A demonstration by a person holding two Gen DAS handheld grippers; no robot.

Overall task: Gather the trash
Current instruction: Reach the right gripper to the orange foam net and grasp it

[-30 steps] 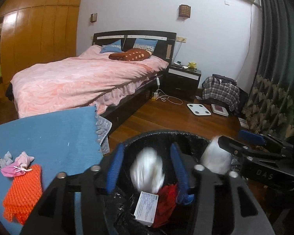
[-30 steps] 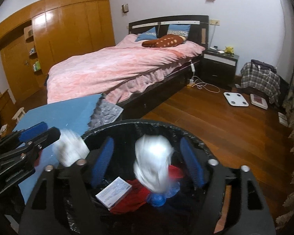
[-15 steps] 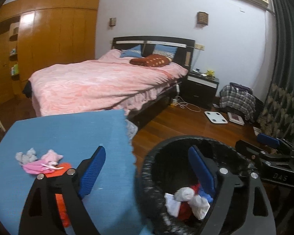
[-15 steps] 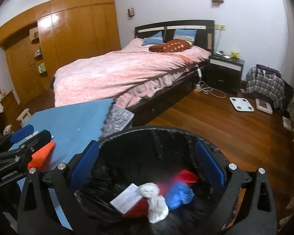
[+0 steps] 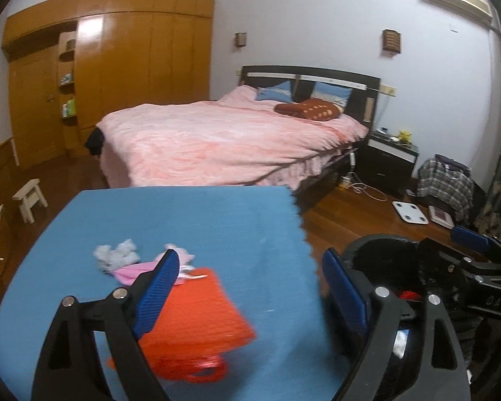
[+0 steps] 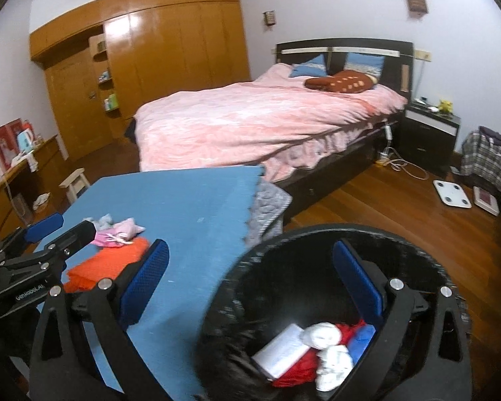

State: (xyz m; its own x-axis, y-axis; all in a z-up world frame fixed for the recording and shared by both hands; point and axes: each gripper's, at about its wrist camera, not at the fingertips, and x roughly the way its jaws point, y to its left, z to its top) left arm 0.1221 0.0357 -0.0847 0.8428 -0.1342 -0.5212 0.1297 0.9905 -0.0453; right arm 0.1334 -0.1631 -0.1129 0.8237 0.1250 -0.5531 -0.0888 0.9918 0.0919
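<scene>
Both tongs [image 5: 250,287] [image 6: 250,274] gape empty; 2 white wads [image 6: 327,344] in bin [image 6: 317,244], 3 scraps [image 5: 197,317] on mat [image 5: 200,220].

Both tools, left tool [image 5: 250,287] and right tool [image 6: 250,277], wide open, seemingly empty

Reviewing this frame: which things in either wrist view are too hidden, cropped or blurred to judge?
- Orange mesh item: left wrist view, motion-blurred, its near side behind the left gripper; kind unclear.
- Trash bin: left wrist view, contents mostly hidden by both grippers.
- Bin floor: right wrist view, cut off by the lower edge and the right gripper.
- Grey fluffy scrap: too small to identify.
</scene>
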